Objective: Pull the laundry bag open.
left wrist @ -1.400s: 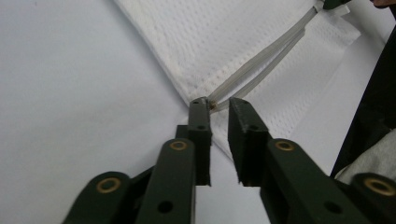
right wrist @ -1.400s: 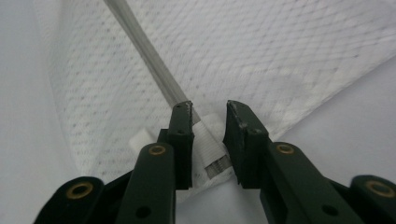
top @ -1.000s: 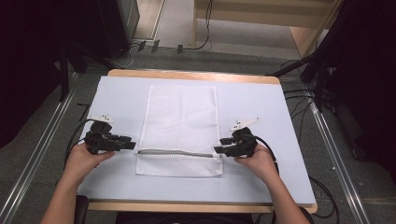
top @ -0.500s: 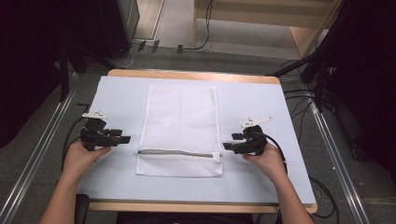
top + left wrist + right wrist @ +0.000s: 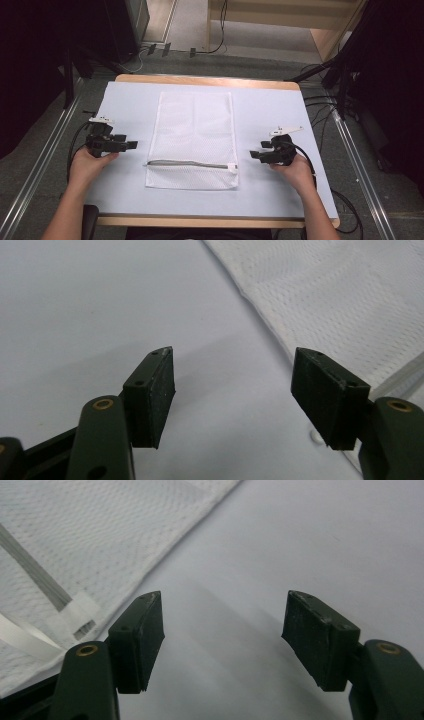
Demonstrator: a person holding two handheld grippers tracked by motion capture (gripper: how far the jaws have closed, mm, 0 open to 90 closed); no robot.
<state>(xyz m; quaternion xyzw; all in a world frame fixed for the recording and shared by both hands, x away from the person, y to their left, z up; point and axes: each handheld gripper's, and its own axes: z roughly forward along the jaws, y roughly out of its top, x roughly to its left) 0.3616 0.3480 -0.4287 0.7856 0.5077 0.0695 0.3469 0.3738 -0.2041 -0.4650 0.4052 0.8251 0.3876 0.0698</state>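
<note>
Both grippers are now sitting farther out from the white mesh bag (image 5: 192, 141) than a second ago, when each was right at an end of its zipper; their jaws have just been opening, with nothing between them. Nearest the person, the left hand (image 5: 89, 165) is holding the left gripper (image 5: 131, 145) over bare cloth just off the bag's left edge, its jaws spread wide; in the left gripper view the pads (image 5: 161, 390) are framing plain cloth while the mesh bag (image 5: 345, 300) is lying beyond and to the right. Across from it, the right hand (image 5: 296, 170) is holding the right gripper (image 5: 254, 155) just beside the bag's right edge, jaws likewise spread and gripping nothing. Its own view is showing the zipper's end (image 5: 80, 612) off to the left of the pads. Farther on, the bag is lying flat in the middle of the pale blue table cover (image 5: 270, 107), its grey zipper (image 5: 190, 164) running across near the person's end, the rest stretching toward the far wooden table edge (image 5: 205, 81).
</note>
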